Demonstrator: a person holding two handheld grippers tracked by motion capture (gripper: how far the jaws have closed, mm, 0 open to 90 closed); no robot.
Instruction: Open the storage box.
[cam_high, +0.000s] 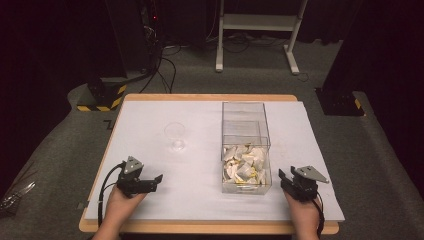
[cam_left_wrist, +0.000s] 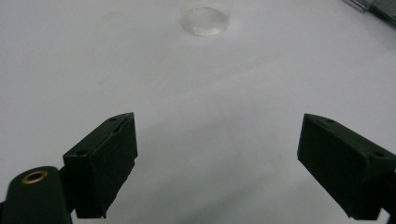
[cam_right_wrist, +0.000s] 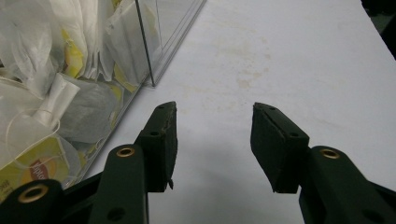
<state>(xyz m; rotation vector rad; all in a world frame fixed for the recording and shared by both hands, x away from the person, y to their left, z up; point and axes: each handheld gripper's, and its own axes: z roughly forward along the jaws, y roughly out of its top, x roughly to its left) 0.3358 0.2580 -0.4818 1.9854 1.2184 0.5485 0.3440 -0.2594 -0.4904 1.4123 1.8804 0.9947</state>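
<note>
Left tool (cam_high: 145, 181) low over the near-left part of the white worktop (cam_high: 200, 200), gripped by the left hand (cam_high: 122, 200), jaws spread wide with nothing between them; in the left gripper view (cam_left_wrist: 217, 154) just bare white surface in the gap. Right tool (cam_high: 291, 182) over the near-right part of the worktop, gripped by the right hand (cam_high: 304, 210), jaws likewise parted and holding nothing; in the right gripper view (cam_right_wrist: 215, 140) plain worktop between the two black jaws. Clear plastic box (cam_high: 245, 115) standing right of centre, long side running away from the person, near half packed with white and yellow tea bags (cam_high: 244, 167), far half bare. Same box (cam_right_wrist: 159, 60) just beside the right tool, on that view's left, not touching the jaws, bags (cam_right_wrist: 51, 93) pressed against its transparent wall, strings and paper tags visible. Small clear glass cup (cam_high: 175, 136) upright left of the box and apart from it, beyond the left tool; its round base (cam_left_wrist: 204, 21) at the top of the left gripper view, well ahead of the jaws. Beyond the worktop, grey floor (cam_high: 390, 150), a white frame stand (cam_high: 257, 30) and dark cables (cam_high: 165, 65).
</note>
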